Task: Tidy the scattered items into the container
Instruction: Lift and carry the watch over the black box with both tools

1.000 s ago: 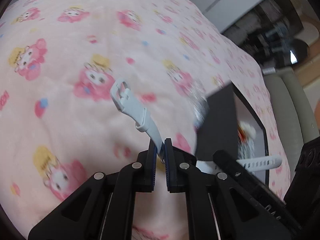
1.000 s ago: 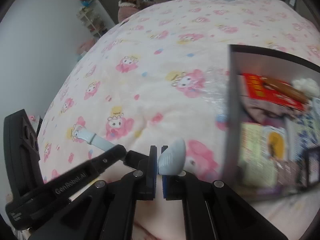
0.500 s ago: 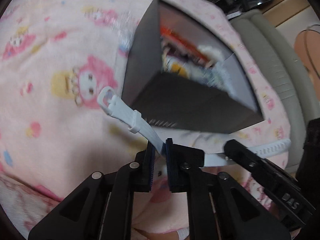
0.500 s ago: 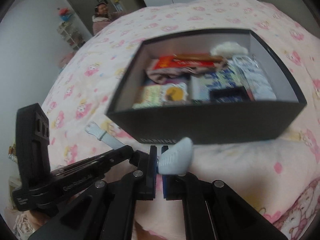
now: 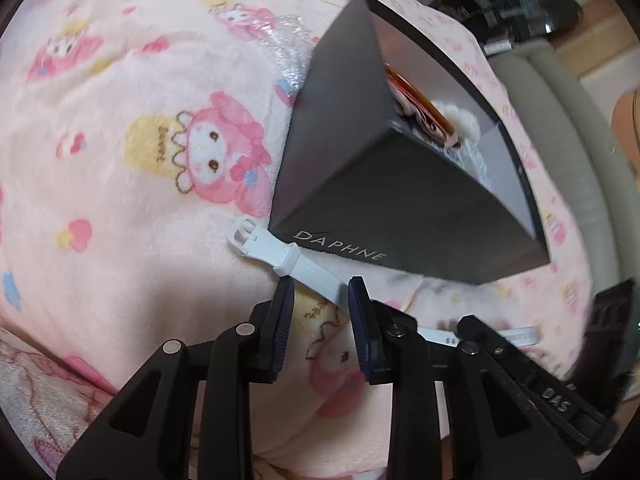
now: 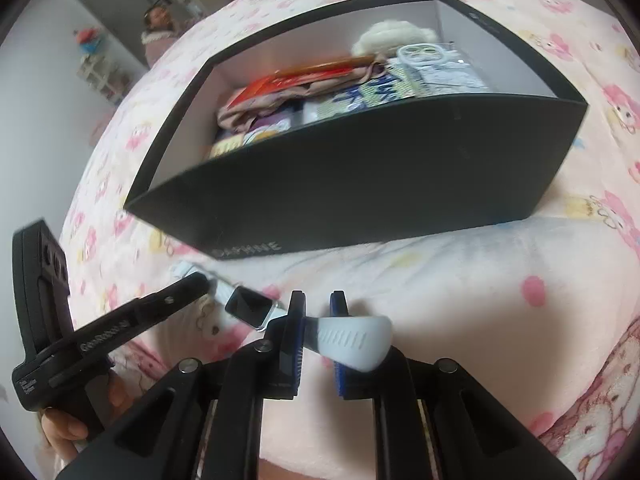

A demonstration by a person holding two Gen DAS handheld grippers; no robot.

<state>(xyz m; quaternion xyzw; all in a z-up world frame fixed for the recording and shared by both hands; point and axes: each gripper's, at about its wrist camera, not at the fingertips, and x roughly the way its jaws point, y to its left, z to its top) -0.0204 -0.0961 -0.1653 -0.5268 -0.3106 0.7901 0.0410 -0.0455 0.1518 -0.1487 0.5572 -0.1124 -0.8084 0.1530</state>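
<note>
A white-strapped smartwatch (image 6: 256, 307) lies stretched across a pink cartoon-print blanket (image 5: 120, 208) just in front of a black box (image 6: 360, 184) lettered "DAPHNE", as two hand-held grippers let it go. The left gripper (image 5: 322, 292) is opening: its blue-padded jaws stand apart, the buckle end of the strap (image 5: 280, 254) running between them and out toward the box's near corner, with neither pad pressing on it, though the strap passes close by the right-hand pad. The right gripper (image 6: 318, 312) is opening too, by a narrower gap; the holed tail of the strap (image 6: 352, 340) crosses that gap and curls out past the right-hand jaw, and no clamping shows. In the right wrist view the watch's dark square face sits on the blanket between the two tools, and a hand (image 6: 64, 428) grips the left tool's handle at lower left. The watch is outside the box, near its front wall. Inside the box lie a red packet (image 6: 288, 80), a crumpled pinkish cloth (image 6: 256, 108), printed pouches and a fluffy white ball (image 6: 392, 36). A person (image 6: 158, 28) stands in the room beyond the bed.
</note>
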